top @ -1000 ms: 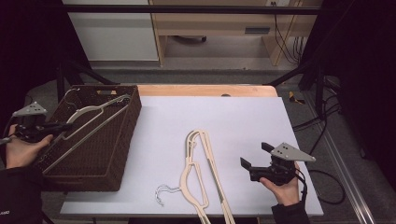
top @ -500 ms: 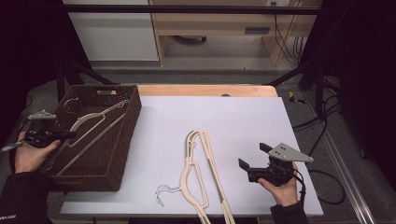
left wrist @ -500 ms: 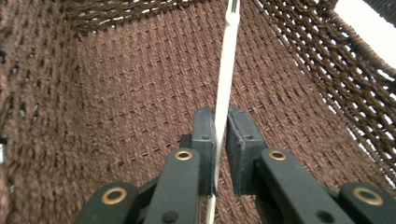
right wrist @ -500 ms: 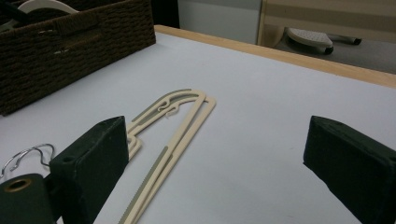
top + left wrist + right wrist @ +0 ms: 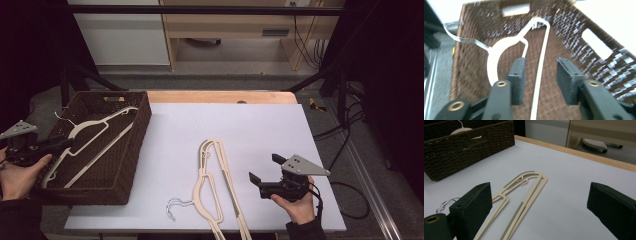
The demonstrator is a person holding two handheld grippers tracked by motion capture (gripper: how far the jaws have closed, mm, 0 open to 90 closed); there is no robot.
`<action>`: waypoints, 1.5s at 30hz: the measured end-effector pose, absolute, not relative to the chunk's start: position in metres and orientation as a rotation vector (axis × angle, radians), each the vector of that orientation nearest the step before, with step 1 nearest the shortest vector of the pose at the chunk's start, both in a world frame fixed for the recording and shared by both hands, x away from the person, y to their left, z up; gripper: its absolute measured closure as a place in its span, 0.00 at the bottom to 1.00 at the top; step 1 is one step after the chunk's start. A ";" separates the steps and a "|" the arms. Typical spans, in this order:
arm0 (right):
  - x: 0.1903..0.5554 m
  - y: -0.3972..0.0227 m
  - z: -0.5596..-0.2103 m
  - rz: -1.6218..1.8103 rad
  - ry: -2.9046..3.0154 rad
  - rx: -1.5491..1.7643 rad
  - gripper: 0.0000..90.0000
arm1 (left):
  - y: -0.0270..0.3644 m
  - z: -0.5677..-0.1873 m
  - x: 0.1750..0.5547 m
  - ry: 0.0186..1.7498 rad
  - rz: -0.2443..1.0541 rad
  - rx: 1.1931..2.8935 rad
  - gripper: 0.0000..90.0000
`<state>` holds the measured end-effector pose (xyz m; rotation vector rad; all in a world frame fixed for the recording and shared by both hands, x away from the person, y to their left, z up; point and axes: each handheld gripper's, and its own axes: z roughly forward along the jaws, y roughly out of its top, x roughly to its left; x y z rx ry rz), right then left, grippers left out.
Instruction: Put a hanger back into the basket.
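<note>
Left gripper (image 5: 62, 144) at the basket's (image 5: 131, 165) left rim, jaws just opened partway, pads off the hanger (image 5: 92, 142); one hanger bar between them, untouched. Hanger lying loose inside the basket, hook toward its far left corner. Right gripper (image 5: 261, 175) well right of the basket, jaws wide apart, empty, beside the hangers (image 5: 217, 187) on the table (image 5: 280, 130).

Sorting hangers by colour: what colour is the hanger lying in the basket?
Cream white hanger inside the dark brown woven basket; clearest in the high view.
</note>
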<state>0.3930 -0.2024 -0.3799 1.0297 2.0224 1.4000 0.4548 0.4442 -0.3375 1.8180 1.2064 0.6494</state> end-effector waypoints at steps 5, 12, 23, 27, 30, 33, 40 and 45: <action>0.392 -0.201 -0.380 1.400 2.022 1.030 0.07 | 0.416 -0.326 0.441 1.094 0.670 1.737 0.45; 0.390 -0.201 -0.377 1.418 2.014 1.028 0.07 | 0.365 -0.315 0.425 0.926 0.682 1.710 0.23; 0.390 -0.202 -0.378 1.437 1.994 1.027 0.07 | 0.298 -0.331 0.407 0.789 0.606 1.701 0.12; 0.390 -0.204 -0.379 1.441 1.990 1.041 0.07 | 0.278 -0.336 0.401 0.739 0.574 1.725 0.11; 0.390 -0.205 -0.379 1.446 1.985 1.041 0.07 | 0.264 -0.341 0.399 0.708 0.555 1.748 0.11; 0.390 -0.206 -0.380 1.446 1.985 1.040 0.07 | 0.252 -0.349 0.398 0.687 0.527 1.760 0.11; 0.390 -0.205 -0.383 1.448 1.985 1.061 0.07 | 0.233 -0.368 0.394 0.663 0.474 1.815 0.11; 0.391 -0.205 -0.385 1.440 1.993 1.048 0.07 | 0.221 -0.379 0.393 0.647 0.448 1.868 0.11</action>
